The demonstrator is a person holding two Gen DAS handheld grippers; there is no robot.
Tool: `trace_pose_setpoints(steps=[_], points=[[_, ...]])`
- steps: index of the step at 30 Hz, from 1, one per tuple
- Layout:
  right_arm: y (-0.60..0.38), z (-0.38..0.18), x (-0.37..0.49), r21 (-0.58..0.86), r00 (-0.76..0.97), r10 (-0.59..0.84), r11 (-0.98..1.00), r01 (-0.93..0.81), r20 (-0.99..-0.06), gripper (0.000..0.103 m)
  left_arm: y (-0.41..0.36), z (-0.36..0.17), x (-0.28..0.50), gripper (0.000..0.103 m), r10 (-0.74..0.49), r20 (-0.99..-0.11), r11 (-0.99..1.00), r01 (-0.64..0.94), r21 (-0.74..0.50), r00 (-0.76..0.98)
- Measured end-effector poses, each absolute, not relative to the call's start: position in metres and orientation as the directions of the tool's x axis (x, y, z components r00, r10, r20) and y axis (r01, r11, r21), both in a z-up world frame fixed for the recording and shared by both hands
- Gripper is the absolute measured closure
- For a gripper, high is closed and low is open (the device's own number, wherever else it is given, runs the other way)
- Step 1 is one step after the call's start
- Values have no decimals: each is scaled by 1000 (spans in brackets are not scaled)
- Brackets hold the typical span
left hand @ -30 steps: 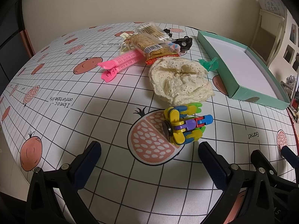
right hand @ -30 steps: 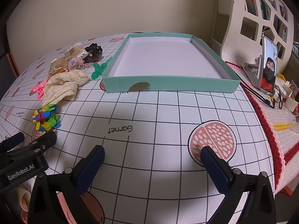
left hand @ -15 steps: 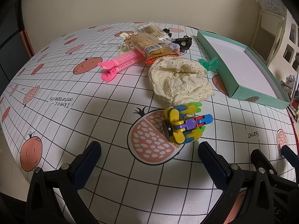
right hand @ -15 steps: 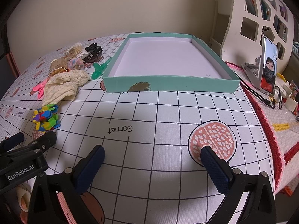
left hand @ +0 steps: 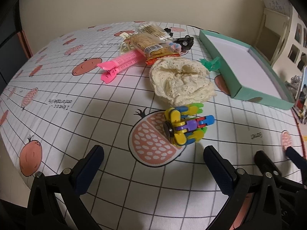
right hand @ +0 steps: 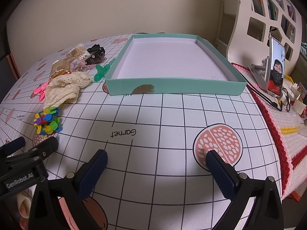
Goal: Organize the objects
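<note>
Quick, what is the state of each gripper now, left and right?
Left gripper: open, holding nothing, near the toy.
Right gripper: open, holding nothing.

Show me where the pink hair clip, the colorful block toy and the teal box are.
pink hair clip (left hand: pixel 122 63), left wrist view, on the ribbed middle of its body.
colorful block toy (left hand: pixel 185 126), left wrist view, on its purple centre piece.
teal box (right hand: pixel 172 86), right wrist view, on its near outer wall.
</note>
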State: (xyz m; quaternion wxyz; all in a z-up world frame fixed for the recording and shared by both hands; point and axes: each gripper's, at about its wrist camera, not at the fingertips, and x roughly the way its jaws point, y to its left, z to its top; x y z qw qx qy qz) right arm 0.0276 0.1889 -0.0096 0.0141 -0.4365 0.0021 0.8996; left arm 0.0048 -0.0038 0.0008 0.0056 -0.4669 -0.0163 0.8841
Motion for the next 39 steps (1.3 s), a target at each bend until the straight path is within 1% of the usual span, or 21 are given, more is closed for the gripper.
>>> trace_pose_setpoints(steps=[6, 10, 13, 14, 20, 23, 25, 30, 39], points=[[195, 0, 26, 53, -632, -20, -998, -34, -775, 0, -13, 7, 7, 0, 89, -831, -993, 19, -119, -549], [195, 17, 21, 58, -654, -33, -998, -17, -756, 0, -17, 25, 5, 0, 87, -819, -992, 27, -124, -567], [192, 31, 15, 67, -666, -52, -998, 3, -744, 0, -23, 38, -4, 0, 67, -823, -993, 42, -109, -564], [190, 35, 13, 65, -669, -56, -998, 11, -741, 0, -24, 42, -7, 0, 8, -824, -988, 123, -94, -566], [168, 50, 4, 68, -666, -119, -992, 102, -737, 0, -42, 68, -39, 0, -48, -851, -992, 122, -19, -522], [160, 48, -2, 103, -643, -166, -986, 135, -748, 0, -48, 71, -52, 0, -29, -870, -993, 111, -30, -492], [150, 45, -6, 119, -624, -189, -981, 153, -758, 0, -51, 69, -58, 0, 5, -886, -993, 105, -61, -463], [126, 38, -12, 124, -580, -223, -971, 206, -783, 0, -51, 56, -77, 0, 68, -922, -989, 97, -113, -381], [107, 22, -14, 144, -529, -272, -952, 270, -804, 0, -41, 50, -98, 0, 88, -943, -994, 39, -106, -320]])
